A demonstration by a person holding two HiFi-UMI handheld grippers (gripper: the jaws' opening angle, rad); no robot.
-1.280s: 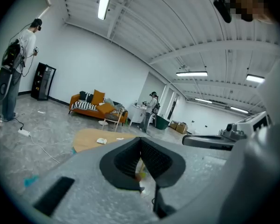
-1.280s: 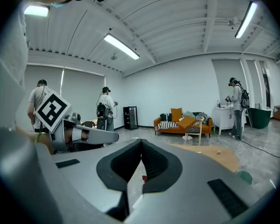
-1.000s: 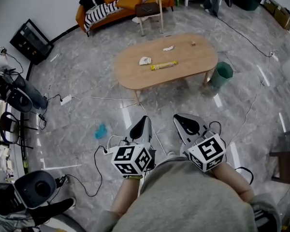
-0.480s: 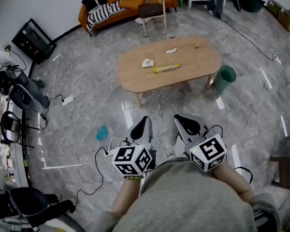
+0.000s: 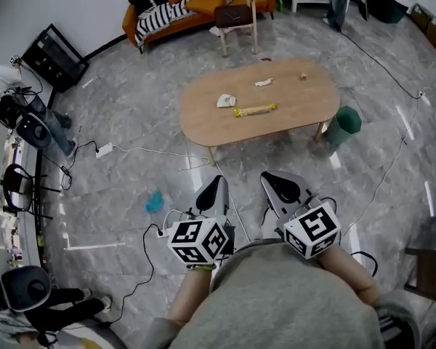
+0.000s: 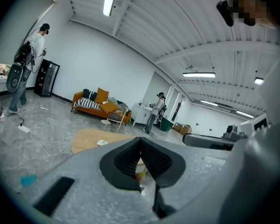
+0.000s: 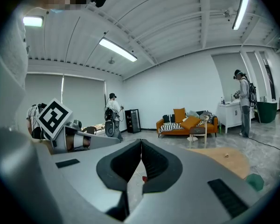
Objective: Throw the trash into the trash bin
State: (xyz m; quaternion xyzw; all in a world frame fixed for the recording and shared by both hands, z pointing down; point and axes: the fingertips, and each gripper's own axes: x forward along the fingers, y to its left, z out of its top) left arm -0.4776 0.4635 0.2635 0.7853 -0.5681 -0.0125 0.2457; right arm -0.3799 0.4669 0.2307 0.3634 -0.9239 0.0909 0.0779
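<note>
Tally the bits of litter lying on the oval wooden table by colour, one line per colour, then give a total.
White: 2, a crumpled piece and a smaller scrap
Yellow: 1, a long wrapper
Tan: 1, a tiny bit, too small to identify
Total: 4

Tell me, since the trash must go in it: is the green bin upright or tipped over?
Upright. The green bin stands beside the right end of the table, its open mouth facing up.
</note>
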